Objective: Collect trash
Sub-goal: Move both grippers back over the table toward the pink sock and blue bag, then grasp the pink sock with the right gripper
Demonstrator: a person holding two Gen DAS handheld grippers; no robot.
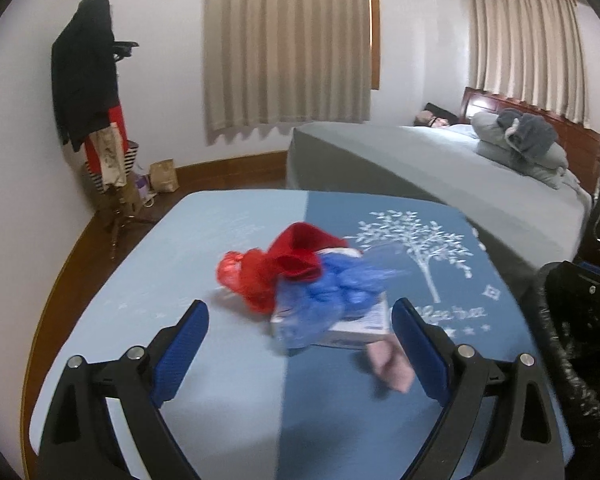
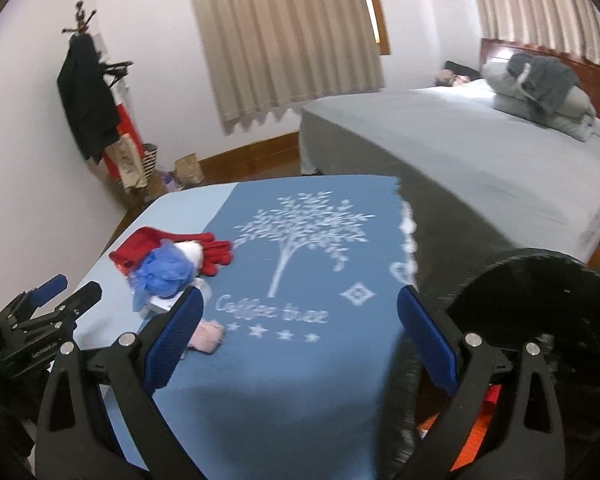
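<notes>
Presently both grippers hang over the blue cloth-covered table [image 1: 228, 400], fingers spread, nothing gripped.

Left gripper [image 1: 300, 354]: released; a small pile sits just ahead of its tips: red gloves [image 1: 300, 254], red plastic bag [image 1: 246, 278], blue plastic bag [image 1: 332, 296] draped over a white box [image 1: 360, 326]. Pink scrap [image 1: 392, 368] lies between the fingers, close to the right-hand one. Black-lined trash bin [image 1: 572, 340] stands to its right, beside the table.
Right gripper [image 2: 300, 340]: released over the tree print; the pile lies ahead-left, pink scrap just past its left finger [image 2: 176, 336], bin rim immediately right. Views motion-blurred.
</notes>
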